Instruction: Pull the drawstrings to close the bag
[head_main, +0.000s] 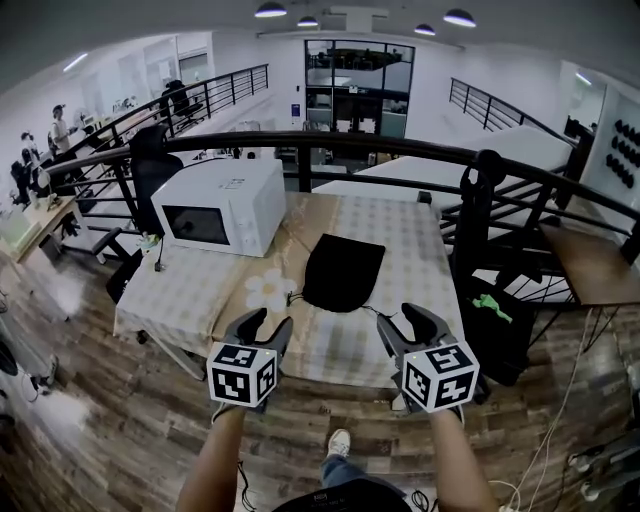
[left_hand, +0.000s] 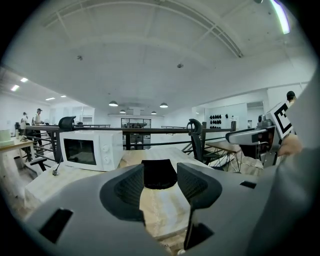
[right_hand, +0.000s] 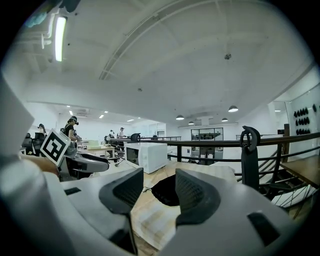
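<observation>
A black drawstring bag (head_main: 343, 271) lies flat on the table (head_main: 420, 265), its mouth toward me, with thin cords trailing at its near corners. My left gripper (head_main: 267, 326) hovers over the table's front edge, left of the bag, open with nothing between its jaws. My right gripper (head_main: 397, 318) hangs at the front edge to the bag's right, also open and empty. Beyond the left gripper (left_hand: 159, 186) in its own view, the bag (left_hand: 158, 173) lies straight ahead. Through the right gripper (right_hand: 157, 189), the bag (right_hand: 166, 190) shows ahead on the cloth.
A white microwave (head_main: 220, 206) stands on the table's left half, its cable hanging off the left side. A black railing (head_main: 400, 147) runs behind the table, with stairs at right. A checked cloth with a flower print (head_main: 266, 290) covers the tabletop.
</observation>
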